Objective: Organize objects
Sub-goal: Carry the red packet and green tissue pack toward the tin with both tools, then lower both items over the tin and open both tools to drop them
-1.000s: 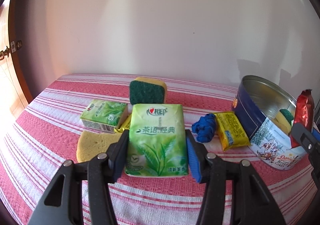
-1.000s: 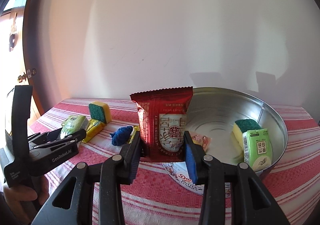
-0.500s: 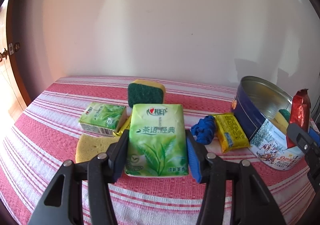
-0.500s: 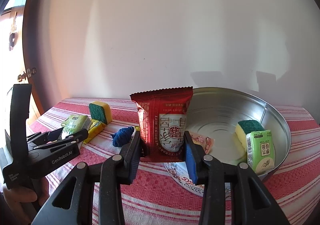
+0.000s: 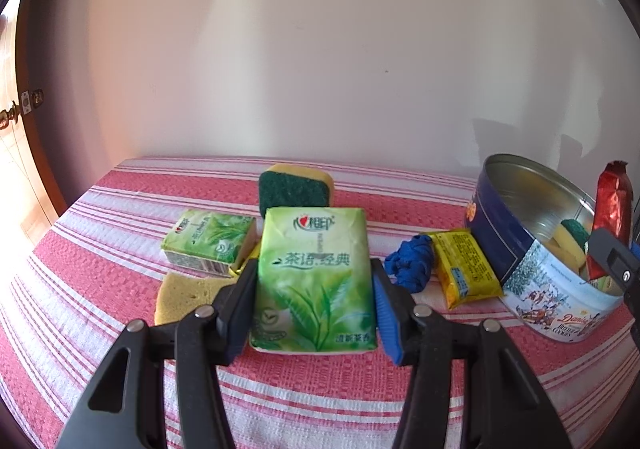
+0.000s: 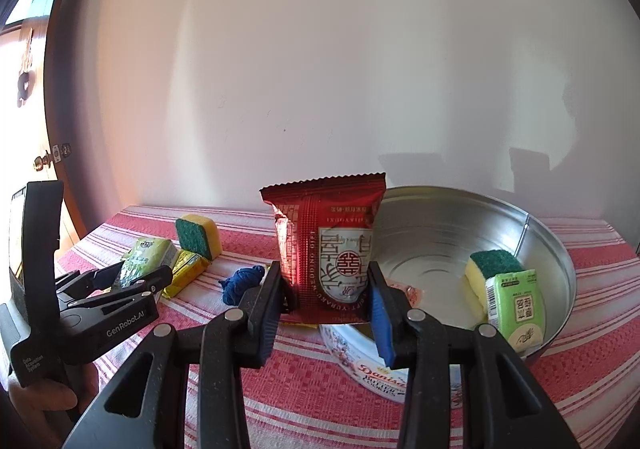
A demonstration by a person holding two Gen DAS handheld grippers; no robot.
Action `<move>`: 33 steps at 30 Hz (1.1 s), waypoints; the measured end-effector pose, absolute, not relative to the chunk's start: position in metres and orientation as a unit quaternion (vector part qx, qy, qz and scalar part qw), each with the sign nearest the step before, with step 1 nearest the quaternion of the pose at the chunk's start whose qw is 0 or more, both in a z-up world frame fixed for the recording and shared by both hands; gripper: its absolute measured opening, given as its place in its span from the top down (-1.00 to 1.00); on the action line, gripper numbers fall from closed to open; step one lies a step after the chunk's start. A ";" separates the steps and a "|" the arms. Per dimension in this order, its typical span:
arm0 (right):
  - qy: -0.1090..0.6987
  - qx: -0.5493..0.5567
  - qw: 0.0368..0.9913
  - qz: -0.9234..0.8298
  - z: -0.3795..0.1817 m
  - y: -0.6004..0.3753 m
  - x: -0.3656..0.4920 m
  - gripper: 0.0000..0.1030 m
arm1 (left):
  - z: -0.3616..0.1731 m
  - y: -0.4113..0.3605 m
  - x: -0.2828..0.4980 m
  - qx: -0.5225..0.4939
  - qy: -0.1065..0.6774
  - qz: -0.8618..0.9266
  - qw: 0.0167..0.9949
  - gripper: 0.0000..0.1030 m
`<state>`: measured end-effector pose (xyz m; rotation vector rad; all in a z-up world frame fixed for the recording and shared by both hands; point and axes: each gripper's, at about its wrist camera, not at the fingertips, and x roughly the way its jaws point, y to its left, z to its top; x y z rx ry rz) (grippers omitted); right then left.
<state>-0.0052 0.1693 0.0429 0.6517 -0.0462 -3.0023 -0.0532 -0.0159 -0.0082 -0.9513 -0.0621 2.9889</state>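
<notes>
Left wrist view: left gripper pinches a green tissue pack by its two side edges, pack upright and facing the lens, above the red-and-white striped cloth. Behind the pack stands a green-topped yellow sponge; to the left a second green tissue pack lies on its side, with a flat yellow sponge piece just in front of it. To the right, a blue cloth bundle touches a yellow snack packet, which lies against the blue wall of the cookie tin. Right wrist view: right gripper clamps a red foil packet at its lower sides, packet upright, held over the near-left rim of the open cookie tin. Inside the tin: a yellow-and-green sponge against the right wall, a small green tissue pack leaning in front of it, and a pinkish wrapper partly hidden behind the blue pad. Left gripper shows at the left of this view with its pack, a hand below it.
</notes>
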 end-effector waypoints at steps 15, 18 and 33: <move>-0.034 0.190 -0.014 -0.981 0.052 0.203 -0.003 0.18 | -0.002 0.013 -0.040 -0.289 -0.015 0.957 0.002 -0.02; -0.037 0.186 -0.027 -0.981 0.053 0.220 -0.001 0.18 | -0.002 0.024 -0.038 -0.288 -0.015 0.957 0.011 -0.02; -0.061 0.193 -0.101 -0.974 0.050 0.309 -0.015 0.18 | 0.021 0.098 -0.048 -0.262 0.005 0.961 0.086 -0.02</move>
